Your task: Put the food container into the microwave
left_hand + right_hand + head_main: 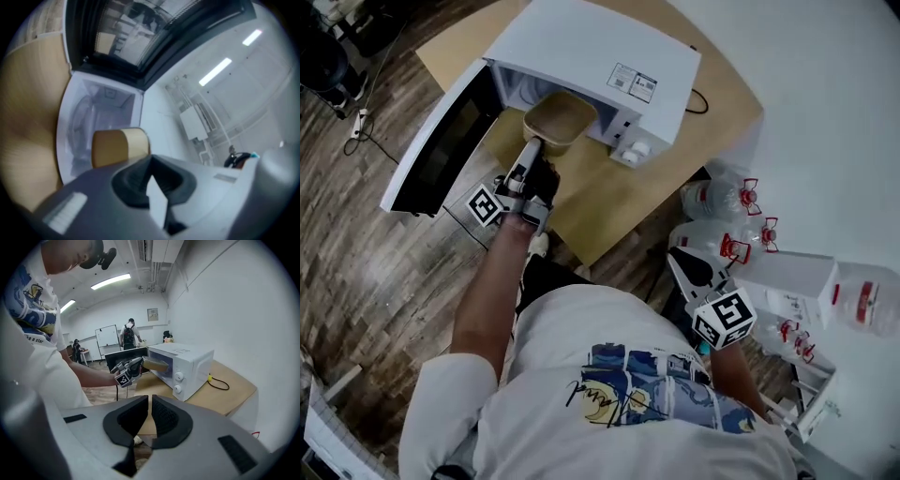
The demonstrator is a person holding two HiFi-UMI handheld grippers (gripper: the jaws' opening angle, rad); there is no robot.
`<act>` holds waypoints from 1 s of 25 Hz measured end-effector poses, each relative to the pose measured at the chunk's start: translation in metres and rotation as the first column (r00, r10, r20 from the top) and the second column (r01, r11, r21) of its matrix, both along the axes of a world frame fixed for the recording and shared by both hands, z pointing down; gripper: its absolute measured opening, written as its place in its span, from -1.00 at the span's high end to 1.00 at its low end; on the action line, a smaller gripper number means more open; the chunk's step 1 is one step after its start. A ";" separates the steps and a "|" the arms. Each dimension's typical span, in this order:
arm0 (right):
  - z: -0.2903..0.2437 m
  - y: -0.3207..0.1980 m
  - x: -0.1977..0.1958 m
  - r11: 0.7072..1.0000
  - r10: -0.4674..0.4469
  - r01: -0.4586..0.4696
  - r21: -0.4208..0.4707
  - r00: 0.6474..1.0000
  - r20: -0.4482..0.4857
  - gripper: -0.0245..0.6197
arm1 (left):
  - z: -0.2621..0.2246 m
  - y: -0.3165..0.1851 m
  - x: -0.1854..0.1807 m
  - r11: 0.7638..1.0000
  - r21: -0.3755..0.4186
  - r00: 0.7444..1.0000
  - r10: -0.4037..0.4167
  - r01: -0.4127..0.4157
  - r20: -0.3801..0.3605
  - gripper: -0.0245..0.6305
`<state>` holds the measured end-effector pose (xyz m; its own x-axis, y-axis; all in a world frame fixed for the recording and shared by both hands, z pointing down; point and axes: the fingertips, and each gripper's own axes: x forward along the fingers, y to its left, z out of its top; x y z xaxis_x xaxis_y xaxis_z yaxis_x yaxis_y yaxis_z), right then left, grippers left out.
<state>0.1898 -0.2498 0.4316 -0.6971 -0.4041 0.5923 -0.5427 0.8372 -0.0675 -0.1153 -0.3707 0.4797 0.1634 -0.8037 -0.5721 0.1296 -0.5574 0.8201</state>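
Note:
The white microwave [600, 66] stands on a wooden table [609, 202] with its door [441, 141] swung open to the left. My left gripper [534, 142] is shut on the rim of a tan round food container [561, 120] and holds it at the mouth of the cavity. In the left gripper view the container [119, 145] hangs just in front of the white cavity [93, 117], past the jaws [150, 176]. My right gripper [680, 258] hangs by my right side, away from the table, shut with nothing in it [150, 420]. From there the microwave [185, 364] and container [156, 364] show.
Several big water bottles with red caps [722, 211] and a white box [787, 281] lie on the floor at the right. A black power cord [698, 98] runs off the microwave's back. The floor is wood. A person [128, 336] stands far off by a whiteboard [107, 338].

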 end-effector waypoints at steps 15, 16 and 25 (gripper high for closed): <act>-0.009 -0.027 -0.034 0.988 0.157 -0.157 0.004 0.985 -0.075 0.84 | 0.045 -0.111 -0.006 0.991 -0.047 0.991 0.122 -0.124 -0.056 0.91; -0.008 -0.027 -0.033 0.985 0.175 -0.175 0.005 0.982 -0.078 0.84 | 0.048 -0.116 -0.006 0.990 -0.055 0.990 0.129 -0.131 -0.052 0.91; -0.007 -0.030 -0.044 0.971 0.239 -0.240 0.007 0.966 -0.102 0.84 | 0.077 -0.147 -0.001 0.971 -0.196 0.986 0.152 -0.137 0.066 0.90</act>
